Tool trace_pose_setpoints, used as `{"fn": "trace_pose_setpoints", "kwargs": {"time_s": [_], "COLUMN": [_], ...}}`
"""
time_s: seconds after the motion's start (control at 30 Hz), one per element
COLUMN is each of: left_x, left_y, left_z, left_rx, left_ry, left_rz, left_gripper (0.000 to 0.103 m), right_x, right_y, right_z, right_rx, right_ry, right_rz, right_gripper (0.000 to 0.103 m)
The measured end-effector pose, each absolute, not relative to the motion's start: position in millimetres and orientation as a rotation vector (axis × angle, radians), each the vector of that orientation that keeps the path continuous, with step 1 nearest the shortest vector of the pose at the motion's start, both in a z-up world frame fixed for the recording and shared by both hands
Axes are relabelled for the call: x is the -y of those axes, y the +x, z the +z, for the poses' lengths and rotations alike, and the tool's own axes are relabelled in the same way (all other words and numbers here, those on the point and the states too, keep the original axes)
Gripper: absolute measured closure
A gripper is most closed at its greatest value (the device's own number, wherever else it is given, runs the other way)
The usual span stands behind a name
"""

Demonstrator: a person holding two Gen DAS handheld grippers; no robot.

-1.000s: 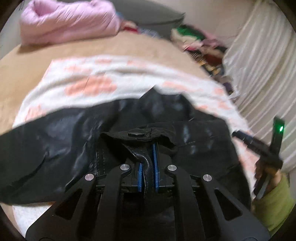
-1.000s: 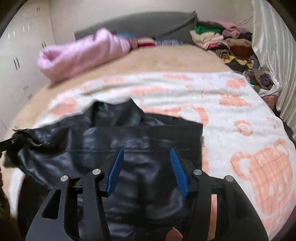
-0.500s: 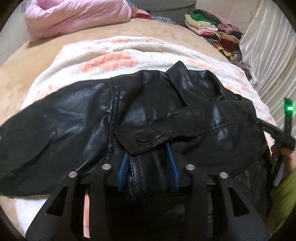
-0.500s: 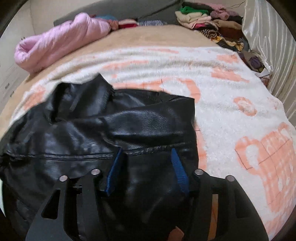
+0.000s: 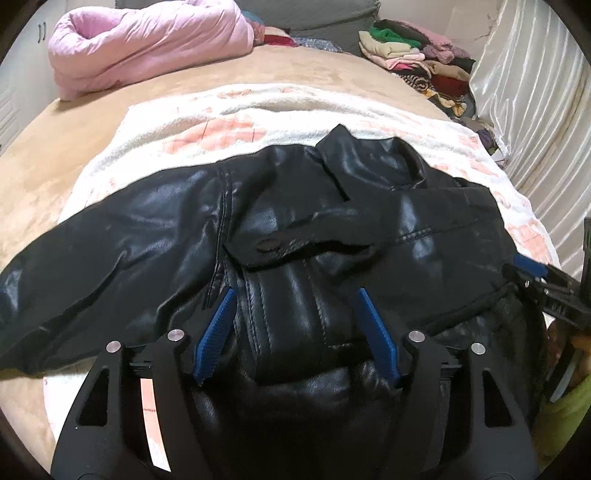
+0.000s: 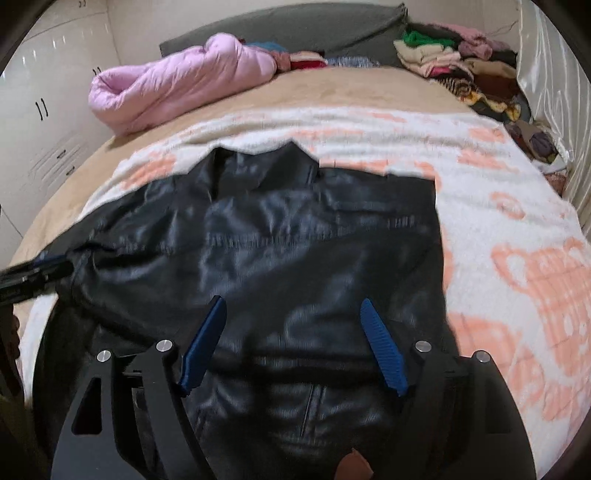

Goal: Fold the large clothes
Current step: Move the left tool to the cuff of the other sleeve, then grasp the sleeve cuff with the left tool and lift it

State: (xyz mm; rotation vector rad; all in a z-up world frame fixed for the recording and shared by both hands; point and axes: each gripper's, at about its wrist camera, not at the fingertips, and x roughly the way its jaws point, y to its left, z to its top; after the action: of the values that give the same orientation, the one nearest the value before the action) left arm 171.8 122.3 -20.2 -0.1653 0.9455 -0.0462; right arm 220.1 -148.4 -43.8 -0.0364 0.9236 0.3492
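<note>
A black leather jacket (image 5: 295, 229) lies on a white blanket with peach print (image 5: 221, 125) on the bed; one sleeve is folded across the body, its buttoned cuff (image 5: 269, 245) lying in the middle. The other sleeve stretches out to the left. My left gripper (image 5: 295, 299) is open and empty just above the folded sleeve. My right gripper (image 6: 291, 310) is open and empty over the jacket (image 6: 295, 240), near its right side. The right gripper also shows at the right edge of the left wrist view (image 5: 535, 277).
A pink padded quilt (image 5: 147, 48) lies rolled at the far left of the bed. A pile of folded clothes (image 6: 461, 66) sits at the far right by a pale curtain (image 5: 535, 110). White cabinets (image 6: 44, 110) stand on the left. A grey headboard (image 6: 295, 26) is behind.
My left gripper has opened and let go of the sleeve cuff, which now lies across the jacket body. Both grippers have drawn back a little.
</note>
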Motion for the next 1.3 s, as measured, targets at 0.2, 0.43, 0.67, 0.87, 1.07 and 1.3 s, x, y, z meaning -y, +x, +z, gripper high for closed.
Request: {"fn": "trace_pose_setpoints", "kwargs": {"time_s": [0.2,0.43,0.67,0.87,1.07,1.3], "left_x": [-128.3,-140.9,-169.9,-205.9,-248.6,-286.2], "left_y": [166.6,149.6,127.2,109.1,86.9,66.5], "left_z": [-25.1,-10.7,0.4,0.3,-3.2,-7.3], "left_rx": [-0.956,-0.918,-0.882,-0.883,-0.872,-0.86], "left_ry": [-0.183,-0.206,-0.253,-0.287,-0.381,-0.508], "left_rz": [-0.029,0.002,0.079,0.196,0.281,0.339], "left_gripper": [0.044,0.027,0.01,0.01,0.01,0.01], "right_x": [149.3,116.1,58.8,15.4,-27.5,-71.3], "right_y": [221.7,205.4,191.7,182.2,170.7,160.1], "right_z": [-59.9,-18.8,5.6,17.2,26.8,32.6], "right_rx": [-0.966,-0.861,-0.807,-0.787,-0.766,-0.748], "right_ry": [-0.056,-0.049,-0.102,-0.136,-0.166,-0.206], "right_rz": [0.312,0.438,0.544,0.621,0.703,0.772], "right_gripper": [0.028,0.014,0.008,0.007,0.007,0.007]}}
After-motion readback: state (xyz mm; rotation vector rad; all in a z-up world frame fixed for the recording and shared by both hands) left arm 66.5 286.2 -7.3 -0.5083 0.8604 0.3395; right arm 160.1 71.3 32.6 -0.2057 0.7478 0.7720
